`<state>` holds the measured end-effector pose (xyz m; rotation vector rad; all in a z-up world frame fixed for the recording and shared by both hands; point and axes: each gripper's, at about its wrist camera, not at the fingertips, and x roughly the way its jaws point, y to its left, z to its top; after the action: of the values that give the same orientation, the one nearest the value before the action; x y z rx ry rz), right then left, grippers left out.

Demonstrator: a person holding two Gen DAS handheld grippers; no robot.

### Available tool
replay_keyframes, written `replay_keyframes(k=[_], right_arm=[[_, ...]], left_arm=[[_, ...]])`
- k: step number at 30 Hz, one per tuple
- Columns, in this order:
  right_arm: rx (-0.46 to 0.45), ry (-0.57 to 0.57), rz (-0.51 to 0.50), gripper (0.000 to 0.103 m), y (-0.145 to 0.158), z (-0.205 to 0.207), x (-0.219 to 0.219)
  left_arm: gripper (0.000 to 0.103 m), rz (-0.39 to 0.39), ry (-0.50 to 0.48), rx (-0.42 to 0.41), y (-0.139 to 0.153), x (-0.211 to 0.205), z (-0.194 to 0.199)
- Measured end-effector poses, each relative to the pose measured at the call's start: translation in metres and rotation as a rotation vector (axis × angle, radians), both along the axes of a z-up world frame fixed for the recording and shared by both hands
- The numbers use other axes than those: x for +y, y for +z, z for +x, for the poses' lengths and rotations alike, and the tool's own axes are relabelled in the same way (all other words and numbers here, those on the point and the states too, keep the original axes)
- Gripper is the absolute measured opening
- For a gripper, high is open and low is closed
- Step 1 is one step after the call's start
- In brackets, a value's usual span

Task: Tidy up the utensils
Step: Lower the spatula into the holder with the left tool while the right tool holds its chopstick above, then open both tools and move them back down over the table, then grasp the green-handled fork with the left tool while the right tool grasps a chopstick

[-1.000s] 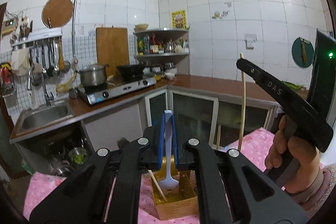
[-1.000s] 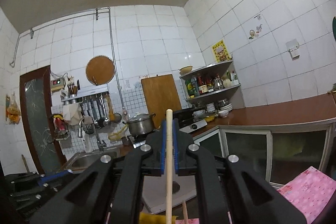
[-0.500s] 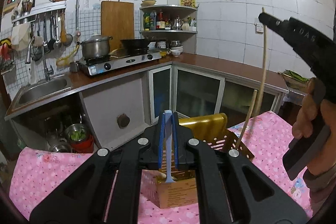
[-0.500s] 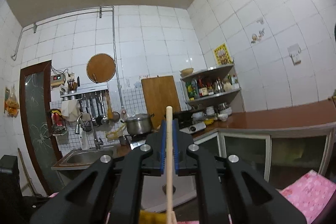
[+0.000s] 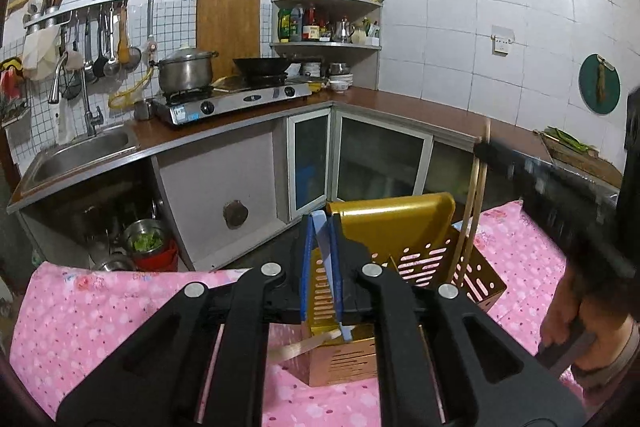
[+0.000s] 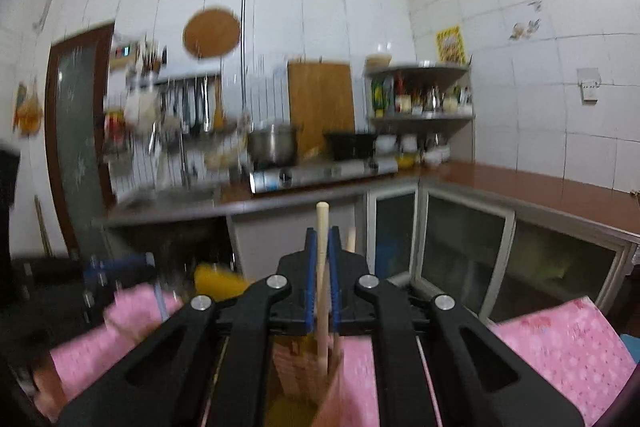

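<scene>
Kitchen, white-tiled walls. L-shaped brown counter w/ glass-door cabinets below. Steel sink at left, gas stove w/ pot & wok. Corner shelf, bottles. Dark door.

No readable text anywhere

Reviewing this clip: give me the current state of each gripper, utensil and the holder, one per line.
left gripper: shut on the white spoon.
white spoon: upright, lower end inside the gold utensil holder.
right gripper: shut on the wooden chopstick.
wooden chopstick: upright, tip down in the holder.
gold utensil holder: standing on the pink tablecloth.
</scene>
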<state>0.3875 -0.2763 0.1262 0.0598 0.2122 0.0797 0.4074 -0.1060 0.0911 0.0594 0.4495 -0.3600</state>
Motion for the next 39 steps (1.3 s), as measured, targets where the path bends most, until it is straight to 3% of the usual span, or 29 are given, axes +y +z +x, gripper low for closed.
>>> replay_keyframes(k=[5, 7, 8, 9, 11, 18, 23, 28, 39], right_arm=[[0.089, -0.006, 0.003, 0.007, -0.016, -0.002, -0.003], [0.129, -0.006, 0.008, 0.007, -0.016, -0.003, -0.004], [0.138, -0.007, 0.008, 0.009, -0.015, -0.003, -0.004], [0.147, -0.007, 0.008, 0.014, -0.014, -0.007, -0.005], [0.157, -0.014, 0.015, 0.054, -0.010, -0.017, -0.006], [0.188, -0.032, 0.015, 0.056, -0.002, -0.066, -0.005], [0.230, -0.059, 0.014, 0.064, -0.009, -0.099, -0.004], [0.283, -0.076, 0.015, 0.068, -0.027, -0.129, -0.001], [0.436, -0.077, 0.019, 0.068, -0.088, -0.157, 0.005]], left_arm=[[0.010, -0.011, 0.018, 0.021, 0.001, 0.008, -0.008], [0.017, -0.015, 0.022, 0.033, 0.005, 0.013, -0.015], [0.025, -0.015, 0.028, 0.032, 0.006, 0.015, -0.018], [0.038, -0.015, 0.045, 0.029, 0.009, 0.020, -0.025], [0.052, -0.025, 0.068, 0.027, 0.014, 0.030, -0.036], [0.080, -0.057, 0.125, 0.080, 0.011, 0.069, -0.074], [0.095, -0.066, 0.146, 0.116, 0.000, 0.089, -0.103], [0.098, -0.084, 0.141, 0.154, -0.011, 0.097, -0.125], [0.098, -0.027, 0.150, 0.238, -0.059, 0.095, -0.142]])
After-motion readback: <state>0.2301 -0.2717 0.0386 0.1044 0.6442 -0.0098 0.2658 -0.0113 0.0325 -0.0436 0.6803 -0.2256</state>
